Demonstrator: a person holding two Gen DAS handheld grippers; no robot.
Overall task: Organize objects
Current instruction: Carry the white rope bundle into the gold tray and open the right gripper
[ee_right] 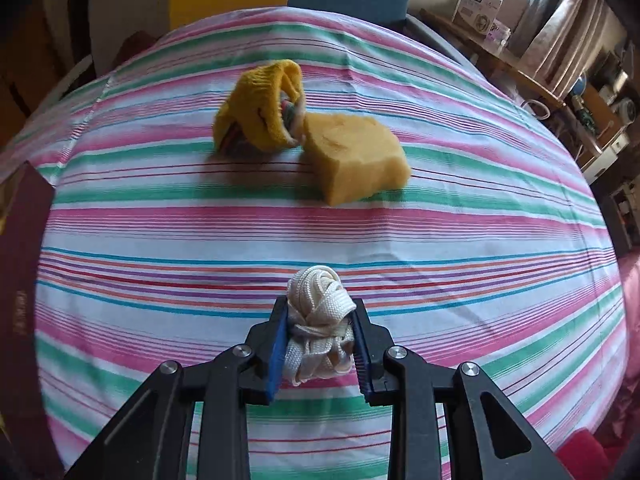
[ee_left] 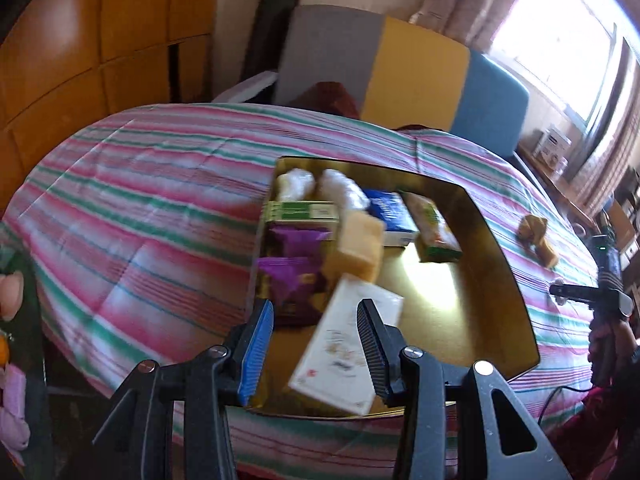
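A gold tray sits on the striped tablecloth. It holds a green box, purple packets, a yellow sponge, a blue box and a white box. My left gripper hovers open over the tray's near end. The white box lies below it, apart from the blue left pad. My right gripper is shut on a bundle of white lace just above the cloth. Beyond it lie a second yellow sponge and a yellow knit sock.
A grey, yellow and blue chair back stands behind the table, with wooden cabinets at the left. A cluttered shelf runs along the right. A dark maroon edge is at the left. A person's hand is at the right edge.
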